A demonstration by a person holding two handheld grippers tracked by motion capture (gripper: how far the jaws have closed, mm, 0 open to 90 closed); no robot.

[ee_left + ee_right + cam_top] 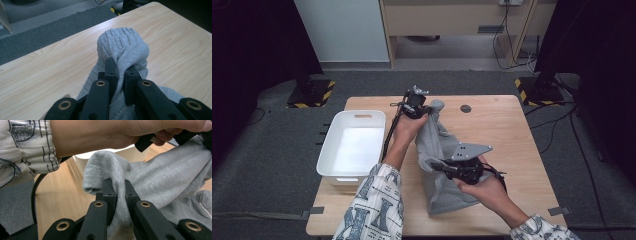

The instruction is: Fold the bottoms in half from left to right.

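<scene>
Lifting step, likely for folding: left gripper point(426, 111) pinching grey sweater point(439, 165) near table's point(507, 130) far edge, right gripper point(438, 165) pinching it mid-table. Next: probably pull cloth flat, then fold. White bin point(328, 155) by left edge.

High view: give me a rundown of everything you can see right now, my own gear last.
Garment: one, grey knit, lifted over the table's middle, its lower part lying on the near edge.
Bin: one, white plastic, on the table's left side.
Table: one, light wood, centre.
Cable hole: one, dark, round, at the table's far side.
Stand feet: two, black with yellow stripes, on the grey floor beyond the table's far corners.
Left gripper: one, black, shut on the garment's ribbed end.
Right gripper: one, black, shut on a garment fold.
Sleeves: two, patterned white, bottom edge.
</scene>
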